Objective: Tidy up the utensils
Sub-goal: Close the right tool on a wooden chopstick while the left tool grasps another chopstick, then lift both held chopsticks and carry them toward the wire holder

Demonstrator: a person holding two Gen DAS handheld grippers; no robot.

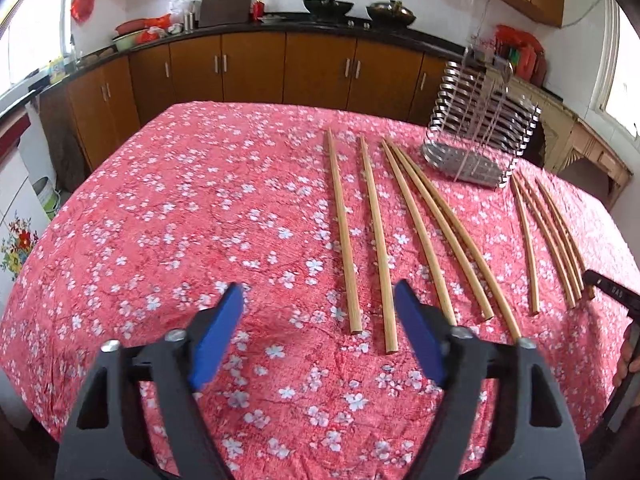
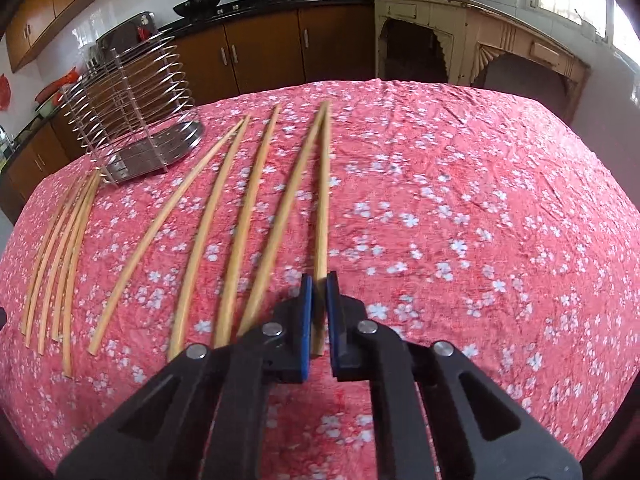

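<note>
Several long wooden chopsticks [image 1: 344, 236] lie side by side on the red floral tablecloth [image 1: 160, 220], pointing away from me. My left gripper [image 1: 319, 292] is open low over the cloth. The near ends of the two leftmost chopsticks [image 1: 378, 248] show between its blue pads, untouched. In the right wrist view my right gripper [image 2: 319, 282] is shut on the near end of the rightmost chopstick [image 2: 325, 184], which lies next to another one [image 2: 288, 208]. A wire and metal utensil holder [image 1: 480, 132] [image 2: 132, 120] stands upright at the far side of the table.
A group of thinner chopsticks [image 2: 60, 256] lies by the holder. Brown kitchen cabinets [image 1: 256, 68] with woks on the counter run behind the table. A cream wooden sideboard [image 2: 460, 32] stands at the far right. A black tool part and a hand [image 1: 626, 356] show at the left view's right edge.
</note>
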